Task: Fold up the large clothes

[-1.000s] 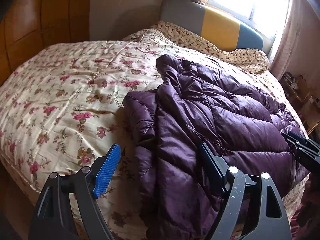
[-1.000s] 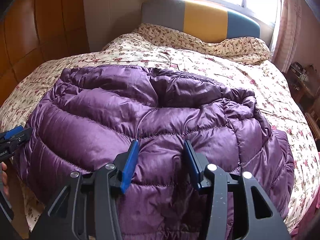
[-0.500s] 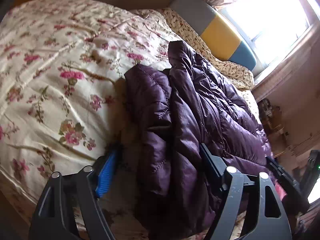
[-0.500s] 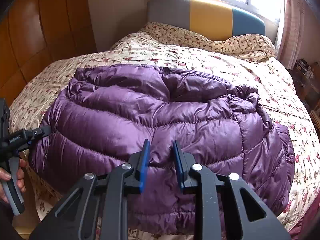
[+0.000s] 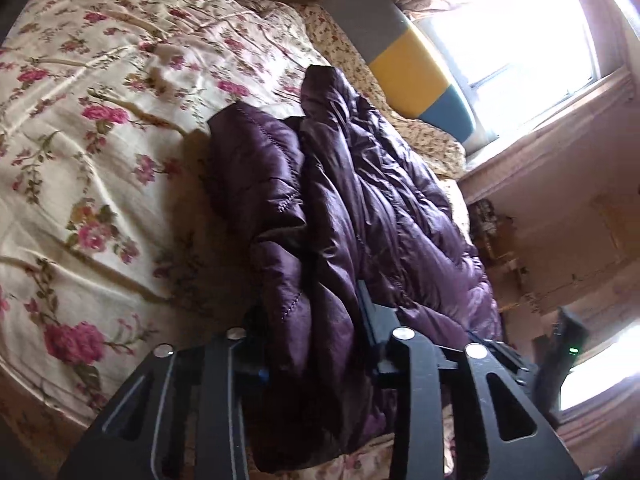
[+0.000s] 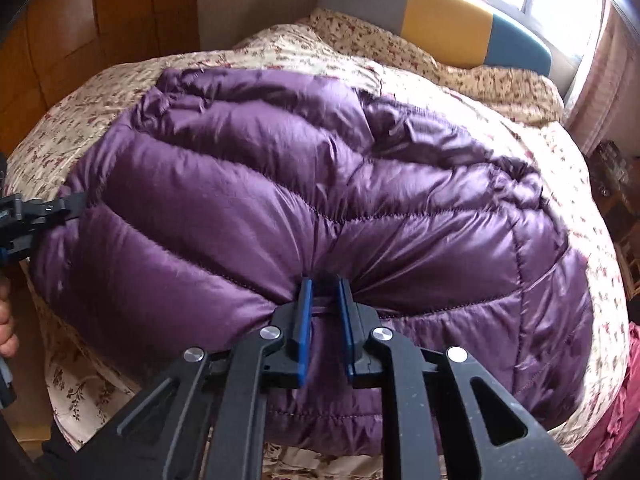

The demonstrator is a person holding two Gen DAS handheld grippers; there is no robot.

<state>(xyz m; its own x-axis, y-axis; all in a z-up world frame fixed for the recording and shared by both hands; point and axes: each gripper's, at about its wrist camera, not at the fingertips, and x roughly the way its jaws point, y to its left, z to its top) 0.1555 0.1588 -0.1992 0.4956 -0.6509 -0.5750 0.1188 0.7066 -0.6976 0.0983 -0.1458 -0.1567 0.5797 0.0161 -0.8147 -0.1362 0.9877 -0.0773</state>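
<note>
Here the right hand-held gripper (image 6: pixel 324 300) is pinching a fold of the purple puffer jacket (image 6: pixel 304 208) lying on the floral bed (image 6: pixel 472 76); the left hand-held gripper (image 5: pixel 312 320) is clamping its side edge.

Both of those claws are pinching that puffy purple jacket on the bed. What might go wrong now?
The right gripper pinches only a small pucker of the slick purple down jacket, so it might slip free on lifting. The left gripper bites a thick bunched edge; layers could slide apart. The jacket lies near the edge of the floral bedspread, so it could slide off.
</note>
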